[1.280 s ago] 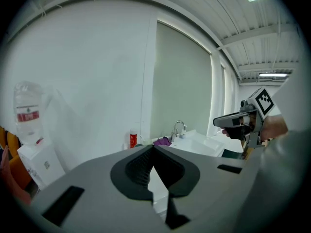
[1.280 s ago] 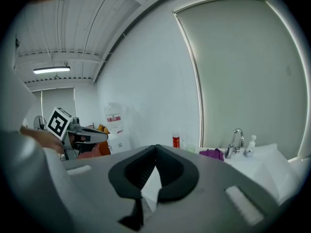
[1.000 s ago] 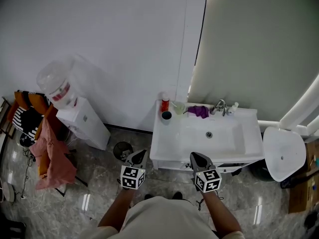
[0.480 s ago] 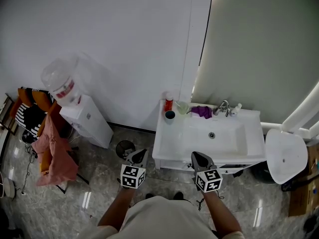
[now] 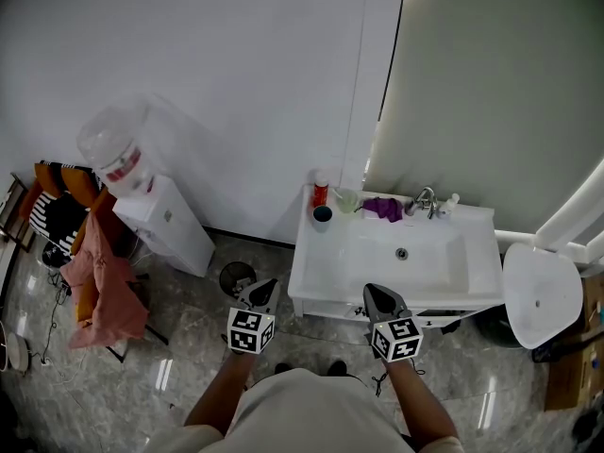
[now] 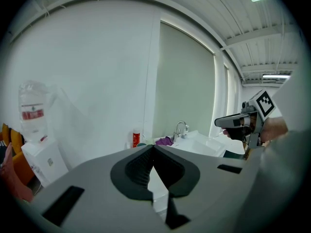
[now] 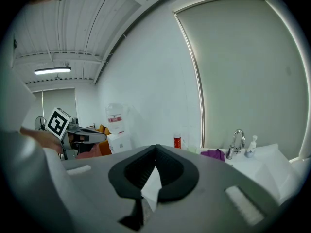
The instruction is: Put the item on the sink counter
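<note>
The white sink counter (image 5: 321, 270) stands against the wall ahead of me, its basin (image 5: 401, 258) bare. Along its back edge stand a red bottle (image 5: 321, 193), a dark cup (image 5: 323, 214), a clear cup (image 5: 345, 202), a purple cloth (image 5: 382, 209), the faucet (image 5: 422, 199) and a small white bottle (image 5: 451, 200). My left gripper (image 5: 263, 294) hangs over the floor just left of the counter's front corner, shut and empty (image 6: 153, 146). My right gripper (image 5: 376, 296) is at the counter's front edge, also shut with nothing in it (image 7: 156, 146).
A white water dispenser (image 5: 160, 225) with a big bottle (image 5: 113, 154) stands at the left wall. A small round bin (image 5: 236, 278) sits between it and the sink. Clothes (image 5: 99, 286) hang on a rack at far left. A white round fixture (image 5: 538, 295) is at the right.
Both grippers have kept still and shut. The head view has drifted slightly, so the sink and dispenser sit a little further right in the picture.
</note>
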A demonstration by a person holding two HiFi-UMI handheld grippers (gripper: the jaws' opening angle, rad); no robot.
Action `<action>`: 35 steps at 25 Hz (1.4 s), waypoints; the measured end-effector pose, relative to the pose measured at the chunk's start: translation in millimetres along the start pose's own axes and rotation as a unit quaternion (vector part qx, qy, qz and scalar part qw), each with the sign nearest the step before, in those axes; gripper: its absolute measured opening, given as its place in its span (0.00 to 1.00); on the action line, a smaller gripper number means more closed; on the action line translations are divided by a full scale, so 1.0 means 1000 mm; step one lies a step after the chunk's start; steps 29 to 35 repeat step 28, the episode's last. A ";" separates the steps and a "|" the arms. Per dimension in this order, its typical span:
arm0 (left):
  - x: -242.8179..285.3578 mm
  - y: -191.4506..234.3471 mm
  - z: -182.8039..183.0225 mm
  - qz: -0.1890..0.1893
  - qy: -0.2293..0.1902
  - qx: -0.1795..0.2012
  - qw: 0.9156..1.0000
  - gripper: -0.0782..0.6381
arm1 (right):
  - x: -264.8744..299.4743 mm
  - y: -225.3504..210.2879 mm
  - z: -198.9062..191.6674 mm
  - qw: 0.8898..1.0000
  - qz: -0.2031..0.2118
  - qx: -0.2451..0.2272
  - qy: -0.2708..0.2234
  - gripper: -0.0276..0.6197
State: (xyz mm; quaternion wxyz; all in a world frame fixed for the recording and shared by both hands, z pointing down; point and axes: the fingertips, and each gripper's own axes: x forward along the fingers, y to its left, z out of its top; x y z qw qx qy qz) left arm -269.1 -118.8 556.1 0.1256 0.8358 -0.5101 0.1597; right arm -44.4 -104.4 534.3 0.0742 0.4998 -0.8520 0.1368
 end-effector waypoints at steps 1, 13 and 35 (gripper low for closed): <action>0.001 -0.001 0.001 0.000 -0.001 0.000 1.000 0.12 | 0.000 -0.001 0.001 1.000 0.001 0.000 0.000 0.06; 0.009 -0.004 0.014 0.008 -0.006 0.000 1.000 0.12 | 0.005 -0.013 0.010 1.000 0.017 -0.007 -0.010 0.06; 0.016 -0.017 0.022 0.019 -0.009 -0.004 1.000 0.12 | 0.003 -0.032 0.015 0.999 0.031 -0.013 -0.012 0.06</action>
